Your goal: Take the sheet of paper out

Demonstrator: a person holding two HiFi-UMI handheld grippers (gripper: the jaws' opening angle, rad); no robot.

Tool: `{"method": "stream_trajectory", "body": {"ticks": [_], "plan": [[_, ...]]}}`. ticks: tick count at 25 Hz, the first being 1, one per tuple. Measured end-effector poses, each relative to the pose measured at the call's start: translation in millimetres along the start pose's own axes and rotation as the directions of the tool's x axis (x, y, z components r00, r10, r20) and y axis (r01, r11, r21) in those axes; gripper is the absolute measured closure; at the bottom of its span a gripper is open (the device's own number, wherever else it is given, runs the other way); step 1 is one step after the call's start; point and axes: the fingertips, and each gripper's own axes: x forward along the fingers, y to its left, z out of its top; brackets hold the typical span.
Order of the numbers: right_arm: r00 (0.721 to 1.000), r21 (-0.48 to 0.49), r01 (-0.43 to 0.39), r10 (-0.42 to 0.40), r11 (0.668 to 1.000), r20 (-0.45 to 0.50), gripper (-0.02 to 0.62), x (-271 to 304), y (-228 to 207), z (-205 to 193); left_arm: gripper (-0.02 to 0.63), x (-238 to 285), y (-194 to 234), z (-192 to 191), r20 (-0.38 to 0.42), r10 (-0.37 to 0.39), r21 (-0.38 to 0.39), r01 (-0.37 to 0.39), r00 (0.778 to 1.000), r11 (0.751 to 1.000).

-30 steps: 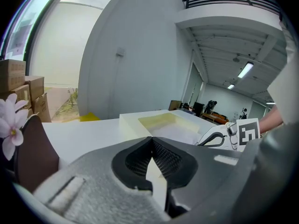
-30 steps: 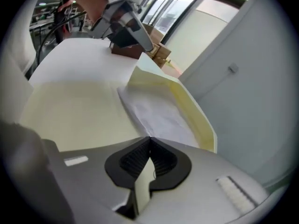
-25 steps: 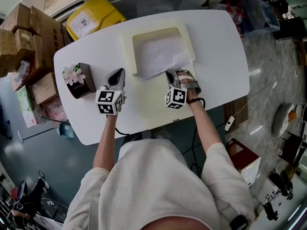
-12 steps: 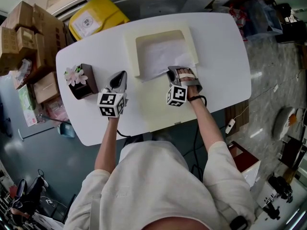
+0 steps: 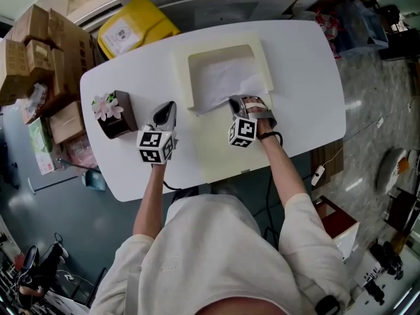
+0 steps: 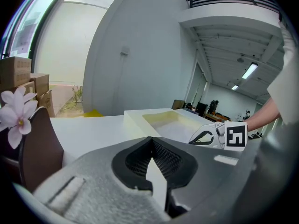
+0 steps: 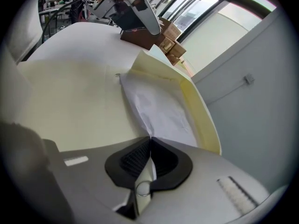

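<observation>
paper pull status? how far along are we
Done: the right gripper has its jaws shut on the near edge of the sheet of paper.
In hand: the grip only; most of the sheet lies inside the cream tray.
Left: draw the sheet clear of the tray onto the white table. The left gripper is shut on nothing, off to the tray's side.
</observation>
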Motion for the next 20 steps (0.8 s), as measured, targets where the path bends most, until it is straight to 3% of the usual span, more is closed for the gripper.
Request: {"method": "stream_trajectory", "body": {"ticks": [20], "plan": [[0.994, 0.133, 0.104, -0.107, 0.986, 0.018, 0.591, -87.4, 20.5, -0.6, 0.606, -16.9, -35.1, 47.2, 0.088, -0.034, 0.073, 0.028, 0.996, 0.997]]}}
